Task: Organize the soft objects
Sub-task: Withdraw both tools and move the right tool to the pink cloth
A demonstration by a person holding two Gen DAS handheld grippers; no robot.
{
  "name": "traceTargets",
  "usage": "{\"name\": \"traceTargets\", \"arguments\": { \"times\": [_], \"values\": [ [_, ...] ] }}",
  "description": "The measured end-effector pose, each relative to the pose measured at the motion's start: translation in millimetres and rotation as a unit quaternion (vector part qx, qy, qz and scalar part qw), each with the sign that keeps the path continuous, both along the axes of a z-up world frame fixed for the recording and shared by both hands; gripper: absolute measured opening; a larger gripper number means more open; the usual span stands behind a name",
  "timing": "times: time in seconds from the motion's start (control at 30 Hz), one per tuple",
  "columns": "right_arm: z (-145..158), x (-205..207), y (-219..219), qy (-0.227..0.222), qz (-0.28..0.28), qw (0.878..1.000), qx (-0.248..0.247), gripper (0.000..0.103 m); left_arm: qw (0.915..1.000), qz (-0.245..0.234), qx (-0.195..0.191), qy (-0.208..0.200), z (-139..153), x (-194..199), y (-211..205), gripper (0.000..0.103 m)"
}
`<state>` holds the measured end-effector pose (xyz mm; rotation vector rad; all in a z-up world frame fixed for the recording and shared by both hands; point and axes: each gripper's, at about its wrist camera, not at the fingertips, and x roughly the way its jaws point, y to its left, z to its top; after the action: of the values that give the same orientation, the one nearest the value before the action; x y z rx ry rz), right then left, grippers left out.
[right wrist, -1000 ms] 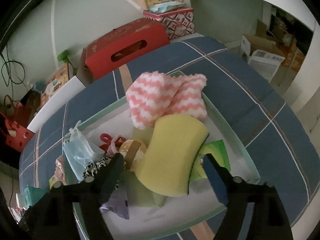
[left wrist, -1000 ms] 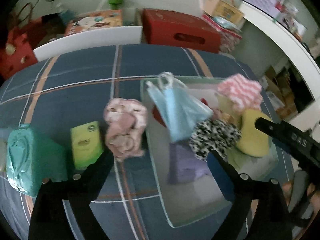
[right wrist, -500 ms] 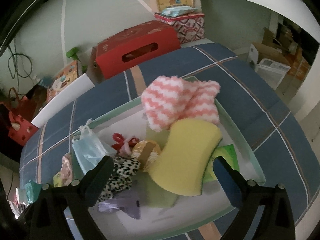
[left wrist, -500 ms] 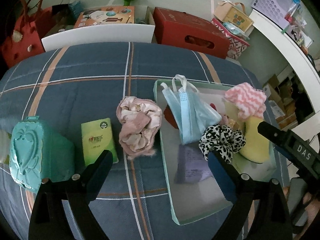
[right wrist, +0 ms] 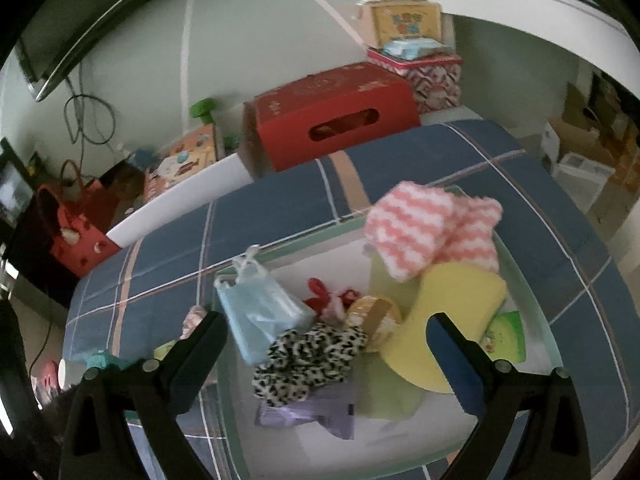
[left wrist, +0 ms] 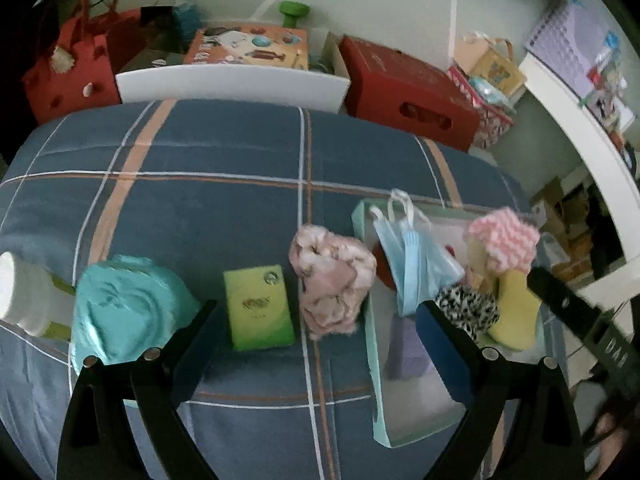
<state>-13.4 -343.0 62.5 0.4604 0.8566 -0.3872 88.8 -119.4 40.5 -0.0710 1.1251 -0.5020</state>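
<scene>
A mint-rimmed tray [right wrist: 532,288] on the blue plaid bed holds a yellow sponge [right wrist: 452,312], a pink zigzag cloth [right wrist: 416,228], a leopard scrunchie [right wrist: 308,360], a blue face mask [right wrist: 260,312] and a purple cloth [right wrist: 312,412]. My right gripper [right wrist: 326,340] hangs open above the tray with nothing between its fingers. In the left wrist view a pink scrunchie [left wrist: 332,280] lies on the bed just left of the tray [left wrist: 370,360], beside a green tissue pack [left wrist: 258,312] and a teal pouch [left wrist: 128,308]. My left gripper [left wrist: 316,328] is open and empty above them.
A white cup [left wrist: 24,292] stands at the bed's left edge. Behind the bed sit a red cardboard box [left wrist: 404,92], a white board [left wrist: 232,84], a red bag [left wrist: 72,68] and a toy box [left wrist: 248,44]. A white shelf [left wrist: 580,132] runs along the right.
Both grippers have pulled back and up, so the tray and the objects look smaller and farther. The left view has shifted left, bringing the teal pouch and white cup into view.
</scene>
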Motion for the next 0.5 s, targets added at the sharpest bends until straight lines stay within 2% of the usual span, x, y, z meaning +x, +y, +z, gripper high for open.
{"name": "traceTargets", "arguments": {
  "times": [0.33,0.5],
  "values": [
    [1,18,30,-0.01,0.045,0.999,0.004,0.101,0.9978,0.066,0.0,-0.01,11,26,51,0.096],
    [4,32,59,-0.015,0.086,0.996,-0.001,0.101,0.9966,0.082,0.002,-0.008,11,35,68,0.096]
  ]
}}
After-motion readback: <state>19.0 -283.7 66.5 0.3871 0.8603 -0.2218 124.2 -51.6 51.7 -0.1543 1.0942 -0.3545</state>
